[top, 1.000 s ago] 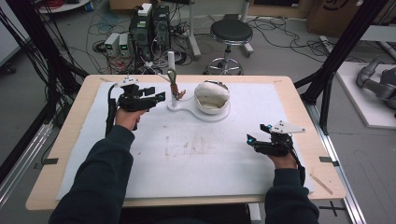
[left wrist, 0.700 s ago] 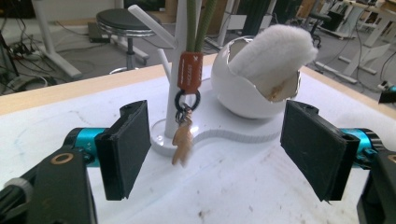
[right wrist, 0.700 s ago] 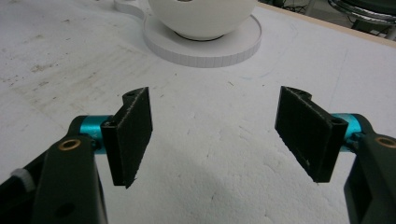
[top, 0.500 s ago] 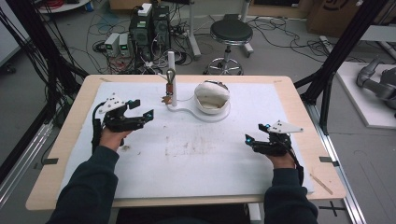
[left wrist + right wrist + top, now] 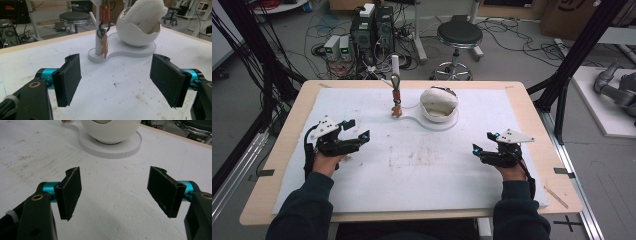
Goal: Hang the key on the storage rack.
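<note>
From the high view, the left gripper point(image 5: 357, 134) and right gripper point(image 5: 484, 146) sat empty, jaws wide, well apart from the keychain point(image 5: 396, 95) already hanging on its white post point(image 5: 395, 67). The left gripper view showed its jaws, just opened, holding nothing, the keychain point(image 5: 104, 37) hanging beside the white bowl point(image 5: 137, 28). The right gripper view had its open, empty jaws facing the bowl point(image 5: 111, 130); the hanging looked done.

I'm working in a lab: computer towers point(image 5: 373, 27), tangled floor cables point(image 5: 319, 37), a stool point(image 5: 459, 36), black rig frames point(image 5: 579, 55).
</note>
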### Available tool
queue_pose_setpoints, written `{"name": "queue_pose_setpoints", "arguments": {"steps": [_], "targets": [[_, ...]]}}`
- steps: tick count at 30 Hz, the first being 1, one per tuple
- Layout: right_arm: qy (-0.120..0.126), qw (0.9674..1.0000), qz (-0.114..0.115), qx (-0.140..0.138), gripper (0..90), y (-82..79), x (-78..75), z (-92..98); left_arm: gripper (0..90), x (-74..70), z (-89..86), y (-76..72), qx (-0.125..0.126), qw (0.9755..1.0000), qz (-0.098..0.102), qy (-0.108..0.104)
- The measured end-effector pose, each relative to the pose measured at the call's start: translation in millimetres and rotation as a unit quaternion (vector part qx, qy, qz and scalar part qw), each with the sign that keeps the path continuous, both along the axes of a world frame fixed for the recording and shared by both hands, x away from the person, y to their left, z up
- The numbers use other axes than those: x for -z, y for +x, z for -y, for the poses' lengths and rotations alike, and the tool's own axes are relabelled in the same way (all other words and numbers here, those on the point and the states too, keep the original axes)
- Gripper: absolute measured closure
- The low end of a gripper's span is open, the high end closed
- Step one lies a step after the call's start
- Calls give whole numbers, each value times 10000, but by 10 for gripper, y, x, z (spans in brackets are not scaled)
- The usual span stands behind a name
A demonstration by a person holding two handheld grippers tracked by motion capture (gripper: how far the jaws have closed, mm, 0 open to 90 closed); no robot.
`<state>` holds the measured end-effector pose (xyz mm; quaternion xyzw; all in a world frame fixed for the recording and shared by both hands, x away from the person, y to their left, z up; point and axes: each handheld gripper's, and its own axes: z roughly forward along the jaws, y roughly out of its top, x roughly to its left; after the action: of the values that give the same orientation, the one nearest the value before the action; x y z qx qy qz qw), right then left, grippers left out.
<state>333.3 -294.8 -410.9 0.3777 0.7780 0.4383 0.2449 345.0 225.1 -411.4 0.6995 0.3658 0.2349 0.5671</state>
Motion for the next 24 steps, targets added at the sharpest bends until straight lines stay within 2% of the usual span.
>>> {"name": "queue_pose_setpoints", "arguments": {"steps": [5,10,14,24], "targets": [[1,10000,29,41,280,-6,-12,-5,249,16,-45,-41,-71,10000,31,-31],[-7,10000,14,46,280,7,-6,-17,249,62,-56,-48,-91,9999,-8,54],[-9,10000,7,51,279,15,0,-10,249,60,-71,-43,-152,9999,22,24],[25,10000,-7,77,279,10,0,15,249,89,-90,-35,-224,9997,-69,-30]]}}
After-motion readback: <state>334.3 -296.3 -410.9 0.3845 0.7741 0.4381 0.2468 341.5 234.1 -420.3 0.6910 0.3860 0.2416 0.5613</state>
